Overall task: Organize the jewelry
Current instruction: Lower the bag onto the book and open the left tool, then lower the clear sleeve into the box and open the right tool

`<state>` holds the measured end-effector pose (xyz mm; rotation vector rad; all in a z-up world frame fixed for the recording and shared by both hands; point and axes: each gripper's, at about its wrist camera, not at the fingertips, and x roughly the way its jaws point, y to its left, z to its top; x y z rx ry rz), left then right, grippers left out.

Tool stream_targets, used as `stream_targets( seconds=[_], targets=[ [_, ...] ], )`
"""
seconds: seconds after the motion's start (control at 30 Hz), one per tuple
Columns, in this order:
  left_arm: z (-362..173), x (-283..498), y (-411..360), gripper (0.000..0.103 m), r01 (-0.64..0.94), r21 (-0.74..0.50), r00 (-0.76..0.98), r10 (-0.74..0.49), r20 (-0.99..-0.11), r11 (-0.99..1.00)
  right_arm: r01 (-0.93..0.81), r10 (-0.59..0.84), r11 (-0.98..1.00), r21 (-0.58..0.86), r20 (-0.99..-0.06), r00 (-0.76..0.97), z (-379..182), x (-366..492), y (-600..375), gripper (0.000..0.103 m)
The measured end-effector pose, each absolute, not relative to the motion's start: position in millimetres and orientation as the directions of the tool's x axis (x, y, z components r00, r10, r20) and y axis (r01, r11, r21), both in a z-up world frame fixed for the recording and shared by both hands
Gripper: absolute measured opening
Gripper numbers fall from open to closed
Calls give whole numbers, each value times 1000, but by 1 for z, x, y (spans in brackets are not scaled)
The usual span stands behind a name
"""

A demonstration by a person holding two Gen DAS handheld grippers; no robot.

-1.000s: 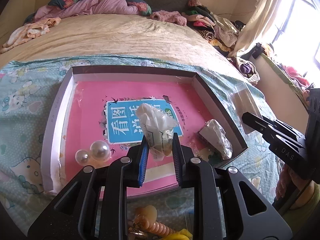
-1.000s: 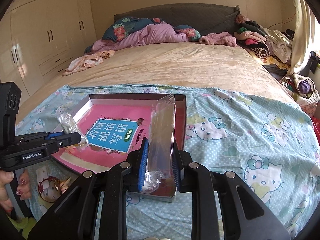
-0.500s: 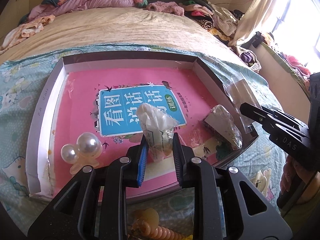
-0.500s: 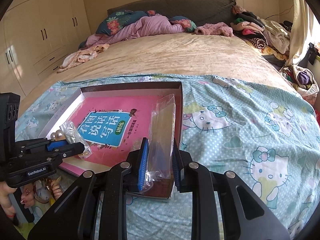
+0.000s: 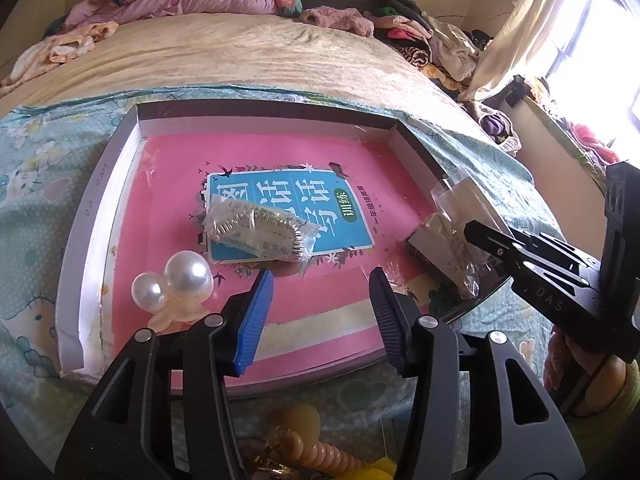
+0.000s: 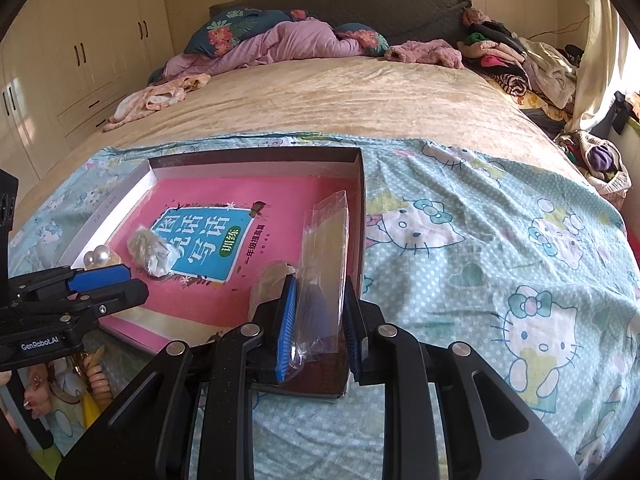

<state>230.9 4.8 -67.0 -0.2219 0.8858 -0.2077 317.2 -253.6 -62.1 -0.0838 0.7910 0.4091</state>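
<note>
A shallow box (image 5: 120, 160) with a pink book inside lies on the bed. A bagged silver jewelry piece (image 5: 258, 229) lies flat on the book, just ahead of my open, empty left gripper (image 5: 320, 292). A pearl hair clip (image 5: 176, 284) sits at the box's left. Another bagged item (image 5: 440, 246) lies at the right corner. My right gripper (image 6: 320, 312) is shut on an empty clear plastic bag (image 6: 326, 248), held upright over the box's right corner (image 6: 362, 184). The jewelry bag (image 6: 150, 250) also shows in the right wrist view.
A Hello Kitty sheet (image 6: 500, 260) covers the near bed. Orange and yellow hair accessories (image 5: 316, 452) lie in front of the box. Clothes (image 6: 520, 64) are piled at the bed's far right, bedding (image 6: 280, 40) by the headboard.
My left gripper opened and let go of the bagged silver jewelry, which now lies flat on the book. The right gripper still holds the clear bag, a bit closer to the box.
</note>
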Motion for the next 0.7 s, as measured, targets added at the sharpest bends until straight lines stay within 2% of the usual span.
stream_targets(
  seconds=[0.3, 0.57, 0.7],
  targets=[
    [-58, 220, 17, 53, 59, -298, 627, -268, -731, 953, -381, 315, 922, 72, -713, 627, -66, 314, -255, 22],
    [-49, 213, 28, 68, 28, -303, 645, -249, -722, 953, -380, 319, 921, 81, -716, 621, -65, 310, -258, 23],
    [-45, 208, 32, 70, 14, -305, 652, -240, -720, 952, -386, 330, 918, 91, -715, 616, -63, 306, -258, 30]
  ],
)
